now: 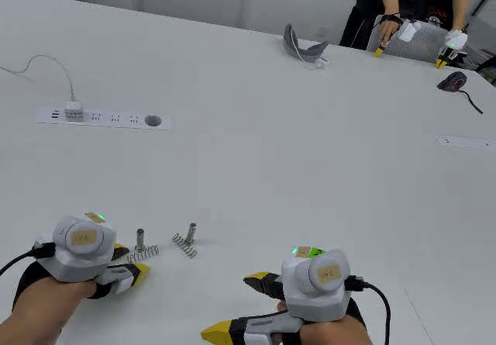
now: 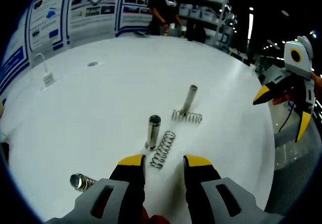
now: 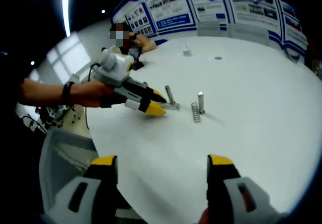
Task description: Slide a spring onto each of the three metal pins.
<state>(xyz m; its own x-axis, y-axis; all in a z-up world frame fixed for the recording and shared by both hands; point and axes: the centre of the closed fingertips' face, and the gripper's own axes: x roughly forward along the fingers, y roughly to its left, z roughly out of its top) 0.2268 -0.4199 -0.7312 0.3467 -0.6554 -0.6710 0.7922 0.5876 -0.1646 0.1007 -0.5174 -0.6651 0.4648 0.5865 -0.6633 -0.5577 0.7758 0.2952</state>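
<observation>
Since the left tool (image 2: pixel 164 160) has its jaws spread either side of a spring (image 2: pixel 164 147) lying on the worktop (image 2: pixel 100 98) beside an upright pin (image 2: pixel 153 128), I'd say it's pickup time: close gently, lift, line up over the pin. Right tool (image 3: pixel 161 159) hangs open, empty.

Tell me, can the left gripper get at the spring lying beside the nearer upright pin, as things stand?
Probably yes. The left gripper is open, and the spring lies just ahead of its fingers with nothing between. The upright pin stands close beside it, so a finger may brush it.
</observation>
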